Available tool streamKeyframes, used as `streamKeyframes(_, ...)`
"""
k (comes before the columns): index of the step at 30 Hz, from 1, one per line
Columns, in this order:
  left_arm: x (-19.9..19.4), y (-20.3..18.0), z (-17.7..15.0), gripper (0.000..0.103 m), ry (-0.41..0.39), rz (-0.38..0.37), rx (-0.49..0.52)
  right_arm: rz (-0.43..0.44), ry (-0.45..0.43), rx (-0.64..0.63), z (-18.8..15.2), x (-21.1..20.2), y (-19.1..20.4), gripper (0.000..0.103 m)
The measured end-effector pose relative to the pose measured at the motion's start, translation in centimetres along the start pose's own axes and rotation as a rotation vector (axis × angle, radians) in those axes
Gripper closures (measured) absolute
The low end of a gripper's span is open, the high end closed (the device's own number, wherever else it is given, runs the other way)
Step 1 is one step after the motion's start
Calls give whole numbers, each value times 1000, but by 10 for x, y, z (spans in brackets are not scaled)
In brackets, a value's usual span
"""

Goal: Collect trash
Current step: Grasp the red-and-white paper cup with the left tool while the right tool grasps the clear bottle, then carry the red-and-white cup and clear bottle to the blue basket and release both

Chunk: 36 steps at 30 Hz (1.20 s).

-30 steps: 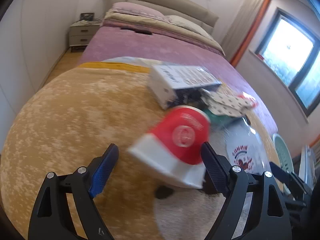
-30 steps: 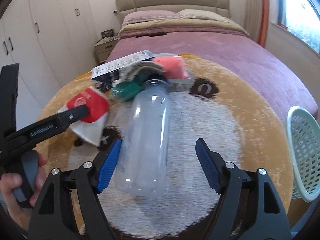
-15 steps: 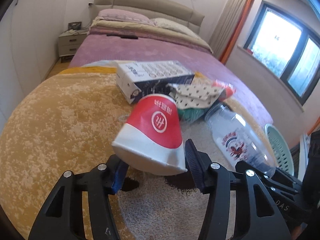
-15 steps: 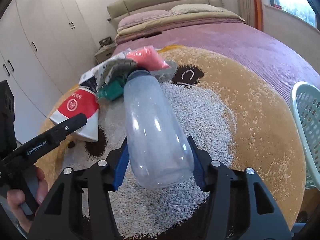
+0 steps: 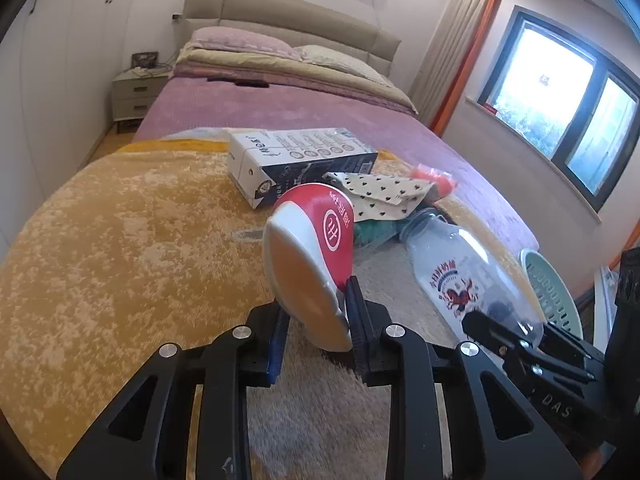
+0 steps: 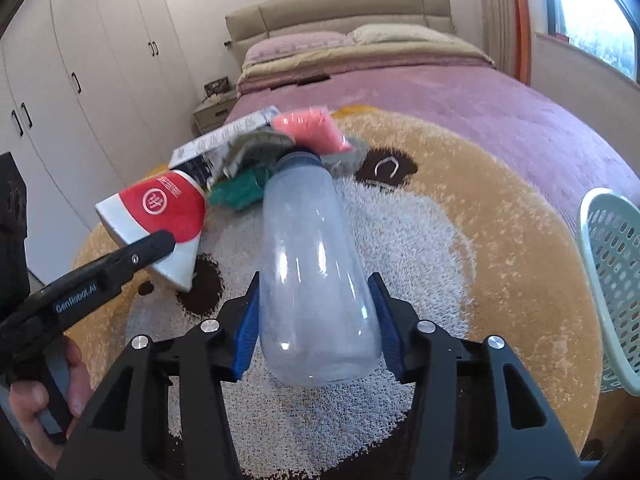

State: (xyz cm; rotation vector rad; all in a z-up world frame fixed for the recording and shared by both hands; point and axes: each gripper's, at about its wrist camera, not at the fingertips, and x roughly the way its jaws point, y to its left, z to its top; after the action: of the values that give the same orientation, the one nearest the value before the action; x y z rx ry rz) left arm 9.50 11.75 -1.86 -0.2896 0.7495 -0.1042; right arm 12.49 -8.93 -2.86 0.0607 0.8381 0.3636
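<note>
Left tongs (image 5: 316,334) have squeezed the cup (image 5: 310,256) flatter than before; right tongs (image 6: 316,328) still grip the bottle (image 6: 312,272), seemingly lifted off the rug (image 6: 480,240).

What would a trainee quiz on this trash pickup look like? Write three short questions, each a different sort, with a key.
1. True or false: the left tongs are shut on the paper cup.
2. Which do the right tongs grip? A) milk carton B) clear plastic bottle C) pink wrapper
3. Fill in: the mint-green ____ stands at the rug's right edge.

Key
1. True.
2. B, the clear plastic bottle; the milk carton lies on the rug.
3. Basket.
</note>
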Motion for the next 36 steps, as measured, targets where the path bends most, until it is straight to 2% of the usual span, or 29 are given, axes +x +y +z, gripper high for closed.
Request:
streamKeyframes(6,-25,-8,-5,77,-35,-31,1,39,-39,0,-8,-26,-2,58)
streamKeyframes(9,-35,-16,-5,77,-52,-73,-16,69,-57,29,-13,-45,-8,59)
streamKeyframes(15,-46,-53,-3,77,-81,-113,34,53,-121,58,-10,-91,-28,60)
streamKeyframes(22,-43,-107,-3,77,-87,-179,99,-6,-200,115,-7,-136,-69,60)
streamKeyframes(29,-28,-170,0,77,-68,-246,174,-71,-286,214,-5,-178,-127,60)
streamKeyframes(36,-5,-232,-1,77,-36,-295,251,-167,-335,284,-3,-203,-190,60)
